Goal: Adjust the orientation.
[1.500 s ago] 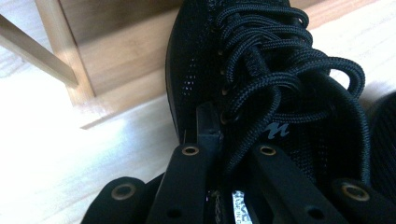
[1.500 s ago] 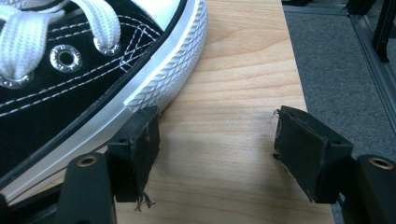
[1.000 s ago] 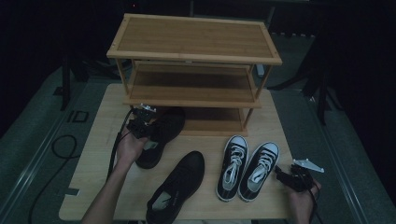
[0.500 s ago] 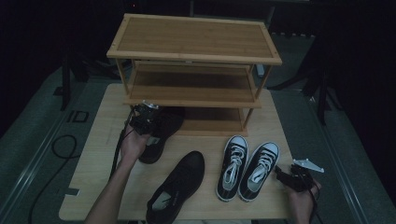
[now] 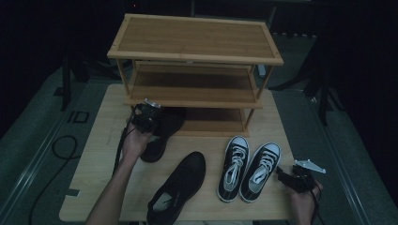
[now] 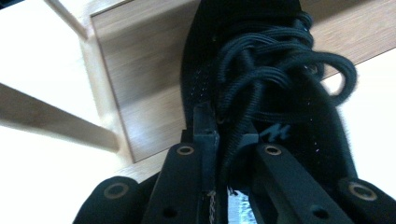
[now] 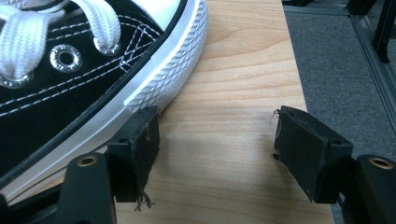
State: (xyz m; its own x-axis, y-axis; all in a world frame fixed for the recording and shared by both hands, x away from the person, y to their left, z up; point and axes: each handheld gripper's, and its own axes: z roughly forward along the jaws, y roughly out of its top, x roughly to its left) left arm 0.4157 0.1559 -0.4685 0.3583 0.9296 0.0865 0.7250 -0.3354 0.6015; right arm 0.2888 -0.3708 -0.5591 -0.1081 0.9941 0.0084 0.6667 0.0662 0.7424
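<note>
At the bottom shelf of the three-tier bamboo shoe rack (image 5: 213, 123), left hand-held gripper (image 5: 146, 116) jaws have just been opening, laces between them, on the black lace-up shoe (image 5: 162, 131), heel overhanging; it could tip out. Right hand-held gripper (image 5: 292, 177) idling open.

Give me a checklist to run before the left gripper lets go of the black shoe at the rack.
1. Black shoe toe on the bottom shelf: ok.
2. Heel on the shelf too: not ok, it sits on the table.
3. Left gripper jaws have just been opening, laces between them; clear of laces: cannot tell.
4. Right gripper open, nothing between the jaws: ok.
5. Other black shoe and sneakers lie apart from the rack: ok.
</note>
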